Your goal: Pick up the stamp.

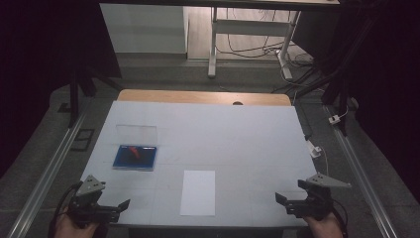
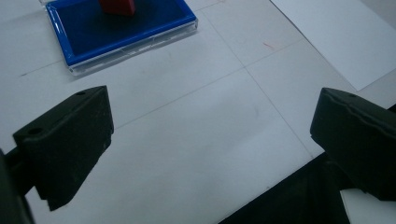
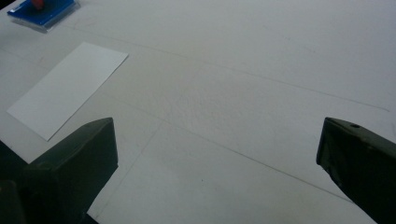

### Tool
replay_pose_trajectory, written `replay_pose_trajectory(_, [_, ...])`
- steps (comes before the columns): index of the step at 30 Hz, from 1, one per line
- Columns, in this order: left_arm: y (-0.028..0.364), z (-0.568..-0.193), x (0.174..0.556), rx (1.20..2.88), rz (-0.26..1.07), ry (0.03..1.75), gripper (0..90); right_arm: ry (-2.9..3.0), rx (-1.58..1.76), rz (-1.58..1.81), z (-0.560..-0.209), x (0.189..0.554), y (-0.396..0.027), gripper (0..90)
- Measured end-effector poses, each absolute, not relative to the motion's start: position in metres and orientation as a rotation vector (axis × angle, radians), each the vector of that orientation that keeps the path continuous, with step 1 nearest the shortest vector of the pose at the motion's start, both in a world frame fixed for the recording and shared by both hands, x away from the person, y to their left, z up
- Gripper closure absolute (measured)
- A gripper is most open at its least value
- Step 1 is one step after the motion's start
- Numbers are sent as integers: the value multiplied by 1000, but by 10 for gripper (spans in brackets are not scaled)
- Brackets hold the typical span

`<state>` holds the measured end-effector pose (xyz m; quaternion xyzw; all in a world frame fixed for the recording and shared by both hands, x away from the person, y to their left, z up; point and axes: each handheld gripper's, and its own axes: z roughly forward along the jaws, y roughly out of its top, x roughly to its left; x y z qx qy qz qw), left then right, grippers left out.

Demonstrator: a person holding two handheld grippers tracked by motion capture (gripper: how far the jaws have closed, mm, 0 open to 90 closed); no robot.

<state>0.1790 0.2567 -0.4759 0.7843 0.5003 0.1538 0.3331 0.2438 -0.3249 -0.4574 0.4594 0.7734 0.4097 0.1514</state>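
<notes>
A blue ink pad [image 1: 134,157] in a clear case lies on the left of the white table cover, with a red stamp [image 1: 133,150] resting on it. A white sheet of paper [image 1: 198,192] lies near the front edge, in the middle. My left gripper [image 1: 116,210] hovers at the front left corner, open and empty. In the left gripper view its jaws [image 2: 210,135] stand wide apart, with the ink pad [image 2: 121,32] and stamp [image 2: 117,5] ahead. My right gripper [image 1: 286,204] sits at the front right, open, its jaws [image 3: 215,158] framing bare table, with the paper [image 3: 65,88] off to the left.
A clear flat lid [image 1: 137,133] lies just behind the ink pad. The wooden table edge [image 1: 203,96] shows at the back. Metal rails [image 1: 44,173] run along both sides, and desk legs and cables [image 1: 247,44] stand on the floor beyond.
</notes>
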Motion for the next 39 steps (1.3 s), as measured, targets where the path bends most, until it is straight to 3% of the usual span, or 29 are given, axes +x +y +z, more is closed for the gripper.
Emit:
replay_pose_trajectory(15, [259,-476,180,2014,357,1310,0,2257,1299,1214,-458,244,-328,0])
replay_pose_trajectory(39, [259,-468,183,1968,393,1316,0,2286,1269,1185,-458,244,-324,0])
